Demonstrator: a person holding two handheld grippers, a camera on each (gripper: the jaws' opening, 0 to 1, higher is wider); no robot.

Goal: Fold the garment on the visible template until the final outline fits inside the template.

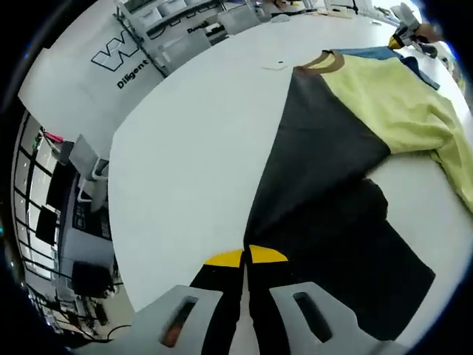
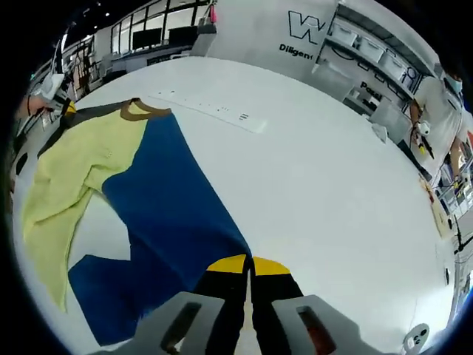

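Nearest in the left gripper view, the left gripper (image 1: pixel 245 259) has its yellow-tipped jaws pressed together on the dark grey edge of the garment (image 1: pixel 332 177). In the right gripper view the right gripper (image 2: pixel 250 266) is likewise clamped, on the blue side. The garment lies flat on the white table (image 2: pixel 310 192), yellow panel and brown collar (image 2: pixel 144 111) farthest from the jaws.

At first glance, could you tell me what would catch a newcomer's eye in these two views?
The colour-blocked garment spread flat on the white table: a yellow middle, a dark grey side at the left gripper, a blue side at the right gripper. Each gripper's yellow-tipped jaws are shut at the hem.
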